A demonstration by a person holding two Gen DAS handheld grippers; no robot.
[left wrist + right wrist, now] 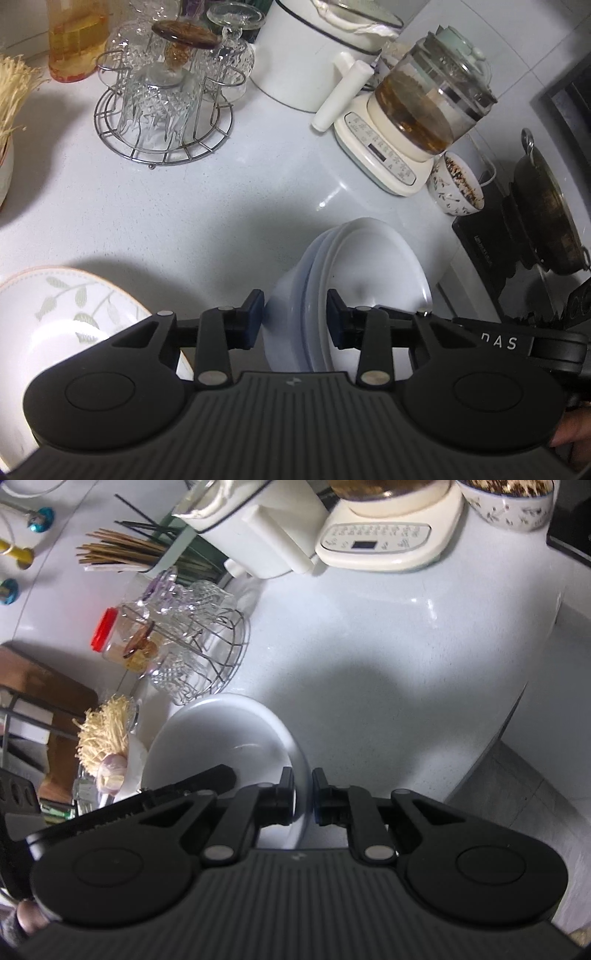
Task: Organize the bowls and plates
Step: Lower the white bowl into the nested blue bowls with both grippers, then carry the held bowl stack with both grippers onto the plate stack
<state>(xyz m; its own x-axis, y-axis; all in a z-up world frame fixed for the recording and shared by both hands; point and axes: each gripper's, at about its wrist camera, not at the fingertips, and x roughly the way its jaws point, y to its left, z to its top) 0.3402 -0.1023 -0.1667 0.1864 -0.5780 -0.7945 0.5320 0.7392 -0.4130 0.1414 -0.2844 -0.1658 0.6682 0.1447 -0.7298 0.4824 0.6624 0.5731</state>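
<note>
A stack of white bowls (365, 266) hangs tilted over the white counter. My left gripper (296, 317) straddles the stack's near rim. One pad rests against the outer wall and the other sits inside, both touching the stack. In the right wrist view my right gripper (303, 797) is shut on the rim of the top white bowl (221, 738), one finger inside and one outside. A white plate with a green leaf pattern (66, 314) lies on the counter at the lower left, partly under the left gripper's body.
A wire rack of upturned glasses (162, 110) stands behind, beside a white pot (306, 62) and a glass kettle on a cream base (406, 140). At right are a patterned bowl (458, 188) and a dark wok (546, 214). The counter edge (509, 720) drops off to the right.
</note>
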